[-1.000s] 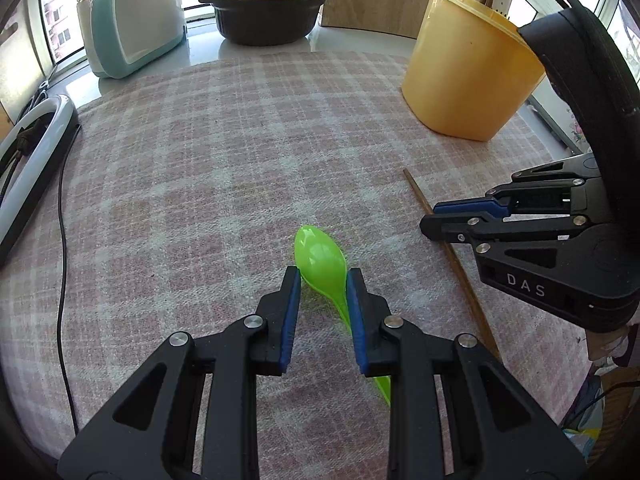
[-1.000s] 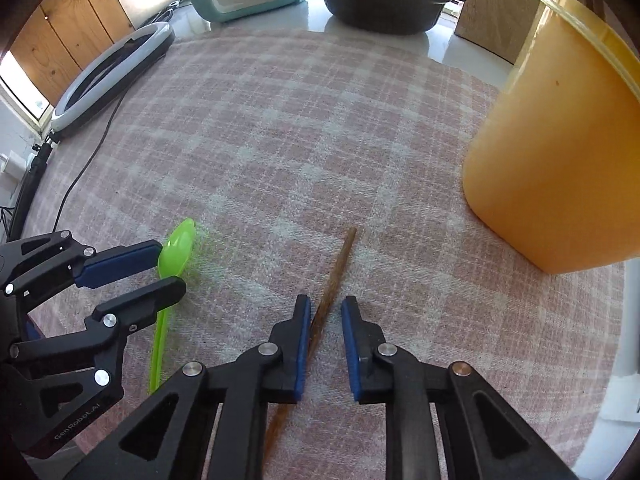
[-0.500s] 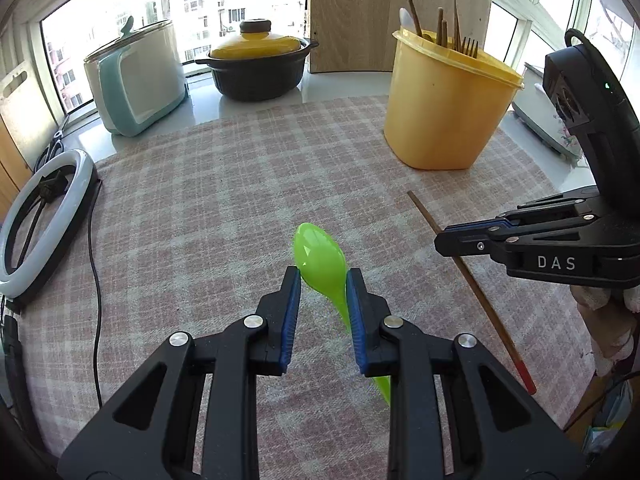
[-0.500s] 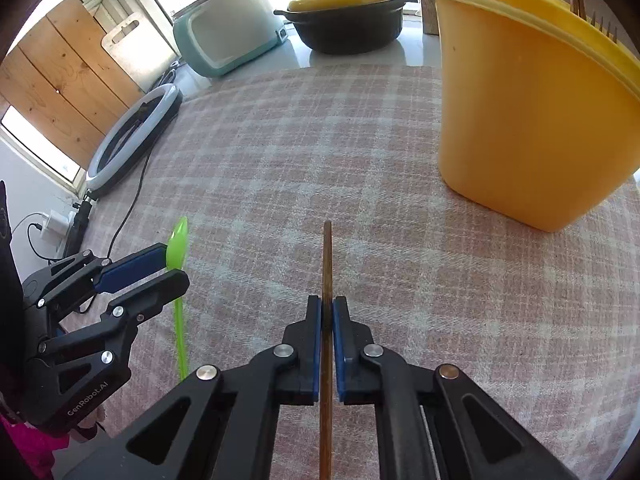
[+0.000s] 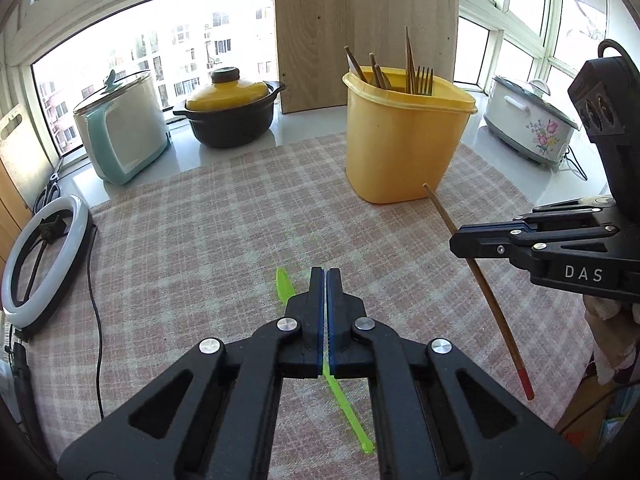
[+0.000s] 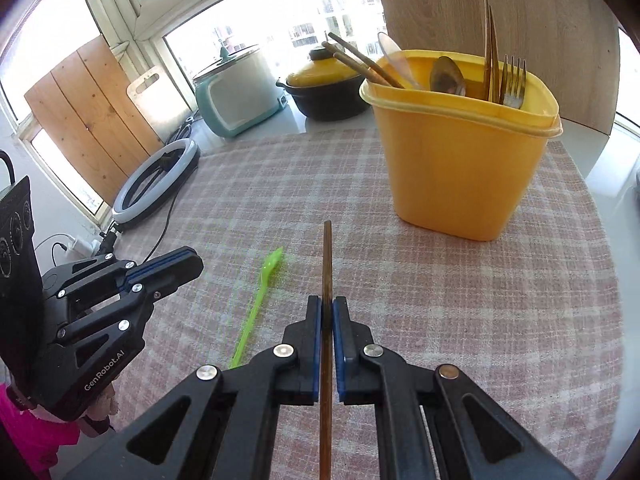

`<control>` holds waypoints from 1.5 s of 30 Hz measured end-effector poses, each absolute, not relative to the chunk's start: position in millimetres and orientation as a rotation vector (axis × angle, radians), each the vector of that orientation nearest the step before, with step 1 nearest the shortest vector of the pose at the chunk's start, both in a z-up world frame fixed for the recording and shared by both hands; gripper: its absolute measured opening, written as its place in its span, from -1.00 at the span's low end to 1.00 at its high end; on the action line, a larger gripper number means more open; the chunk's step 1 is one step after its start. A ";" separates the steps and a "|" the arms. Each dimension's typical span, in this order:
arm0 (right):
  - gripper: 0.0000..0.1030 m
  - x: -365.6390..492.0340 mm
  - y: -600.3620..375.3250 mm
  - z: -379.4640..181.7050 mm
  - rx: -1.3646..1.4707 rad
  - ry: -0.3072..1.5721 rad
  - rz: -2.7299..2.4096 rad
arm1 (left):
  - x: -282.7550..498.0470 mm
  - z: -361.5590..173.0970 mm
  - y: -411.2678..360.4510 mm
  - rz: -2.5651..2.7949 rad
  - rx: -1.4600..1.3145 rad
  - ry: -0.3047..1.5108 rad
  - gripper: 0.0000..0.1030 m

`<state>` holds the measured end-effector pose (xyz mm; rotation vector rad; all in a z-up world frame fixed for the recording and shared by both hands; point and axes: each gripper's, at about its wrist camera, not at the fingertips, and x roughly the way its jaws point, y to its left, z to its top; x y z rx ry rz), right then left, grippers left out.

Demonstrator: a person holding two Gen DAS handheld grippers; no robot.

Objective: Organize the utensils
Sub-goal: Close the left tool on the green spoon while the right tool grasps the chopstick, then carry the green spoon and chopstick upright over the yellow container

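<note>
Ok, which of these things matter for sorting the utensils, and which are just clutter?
Job: brown chopstick, green spoon, yellow utensil bin.
Lying about: ring light, yellow-lidded pot, teal cooker, floral cooker, wooden board.

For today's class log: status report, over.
Left tool just closed, empty; green spoon loose beside it. Right tool shut on chopstick. Path to yellow bin clear.

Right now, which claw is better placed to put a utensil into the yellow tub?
Right: the right claw grips the chopstick, pointing towards the yellow tub; the left claw is shut empty, green spoon loose.
</note>
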<state>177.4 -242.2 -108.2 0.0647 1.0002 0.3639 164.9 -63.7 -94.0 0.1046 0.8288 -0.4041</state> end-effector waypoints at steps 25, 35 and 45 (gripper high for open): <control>-0.94 176.4 -248.1 -111.7 0.067 1.010 0.355 | 227.9 -166.3 -50.8 -0.367 -0.013 1.174 -0.78; -0.94 171.7 -255.8 -99.5 0.105 0.964 0.356 | 204.5 -135.6 -38.9 -0.402 -0.065 1.058 -0.97; -0.94 162.2 -267.9 -61.7 0.122 0.860 0.345 | 191.4 -70.3 -41.8 -0.454 -0.112 0.882 -0.97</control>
